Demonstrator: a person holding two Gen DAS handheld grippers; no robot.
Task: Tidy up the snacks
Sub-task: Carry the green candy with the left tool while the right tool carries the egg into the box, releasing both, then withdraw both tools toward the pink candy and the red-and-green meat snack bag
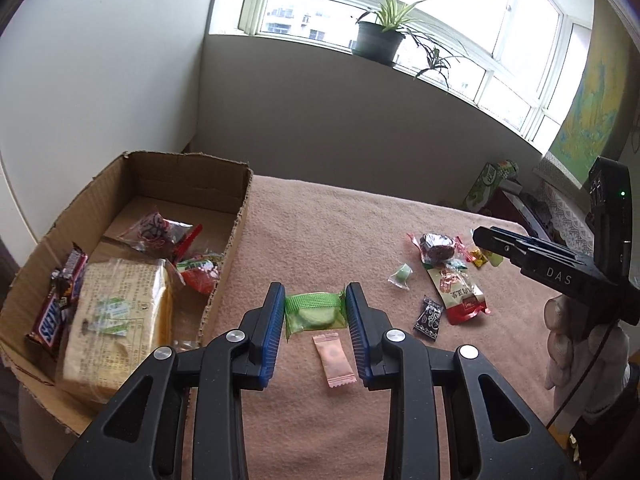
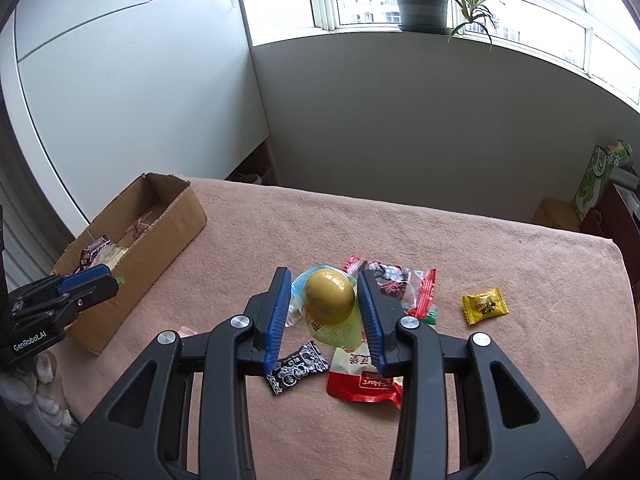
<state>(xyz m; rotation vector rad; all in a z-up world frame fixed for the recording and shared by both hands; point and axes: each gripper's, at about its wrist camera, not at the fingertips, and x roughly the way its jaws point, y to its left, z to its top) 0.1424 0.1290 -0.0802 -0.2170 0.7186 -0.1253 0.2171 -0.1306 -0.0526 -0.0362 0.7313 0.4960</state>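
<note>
In the left wrist view my left gripper (image 1: 315, 300) is shut on a green see-through snack packet (image 1: 314, 314), lifted above the pink cloth (image 1: 320, 240) just right of the cardboard box (image 1: 236, 216). A pink candy packet (image 1: 334, 360) lies on the cloth below it. In the right wrist view my right gripper (image 2: 326, 300) is shut on a yellow-olive jelly cup (image 2: 330, 298), held over a small heap of snacks. The left gripper (image 2: 108, 280) shows at the left beside the box (image 2: 168, 232), a bit of green at its tip.
The box holds a large biscuit pack (image 1: 120, 320), a Snickers bar (image 1: 56, 308) and red packets (image 1: 200, 276). On the cloth lie a red packet (image 2: 364, 384), a black candy (image 2: 298, 368) and a yellow candy (image 2: 485, 306). A hand (image 1: 560, 336) holds the right gripper (image 1: 486, 242).
</note>
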